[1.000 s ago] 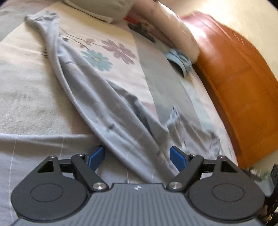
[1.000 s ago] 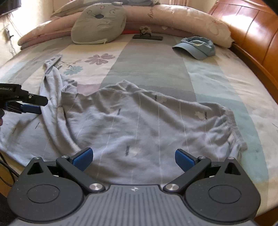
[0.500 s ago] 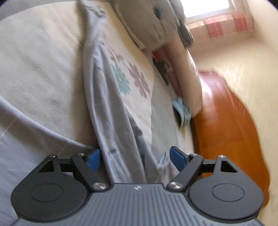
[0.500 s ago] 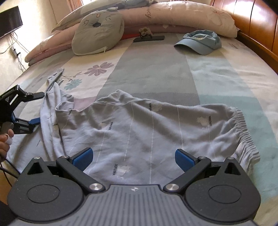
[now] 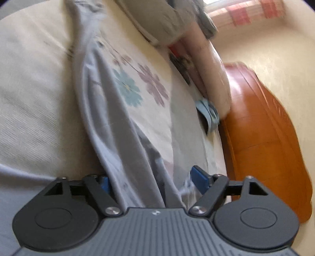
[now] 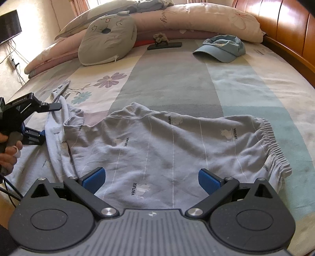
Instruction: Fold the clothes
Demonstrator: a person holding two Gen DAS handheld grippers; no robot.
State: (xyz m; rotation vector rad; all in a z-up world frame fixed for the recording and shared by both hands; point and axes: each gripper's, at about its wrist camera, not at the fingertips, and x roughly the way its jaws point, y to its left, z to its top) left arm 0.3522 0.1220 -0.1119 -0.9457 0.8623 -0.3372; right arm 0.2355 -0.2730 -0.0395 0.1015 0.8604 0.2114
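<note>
Grey-blue trousers (image 6: 167, 141) lie spread across the bed with the elastic waistband (image 6: 273, 141) at the right. One leg (image 5: 110, 118) runs away over the flowered sheet. My left gripper (image 5: 152, 180) straddles that leg near its base and its jaws are closing. The cloth lies between the blue pads, and the right pad (image 5: 200, 177) still stands off it. The right wrist view shows the left gripper (image 6: 44, 122) at the left, one finger above the leg and one below. My right gripper (image 6: 151, 177) hovers open over the trousers' near edge, holding nothing.
A grey cushion (image 6: 106, 41), long pink pillows (image 6: 196, 17), a blue cap (image 6: 222, 49) and a small black stand (image 6: 164, 45) sit at the far end of the bed. The wooden bed frame (image 6: 285, 25) runs along the right. A person's hand (image 6: 9, 151) holds the left gripper's handle.
The left gripper rolled, sank toward the trouser leg, and its jaws narrowed around it. The right gripper shifted a little at first, then held still, open.
</note>
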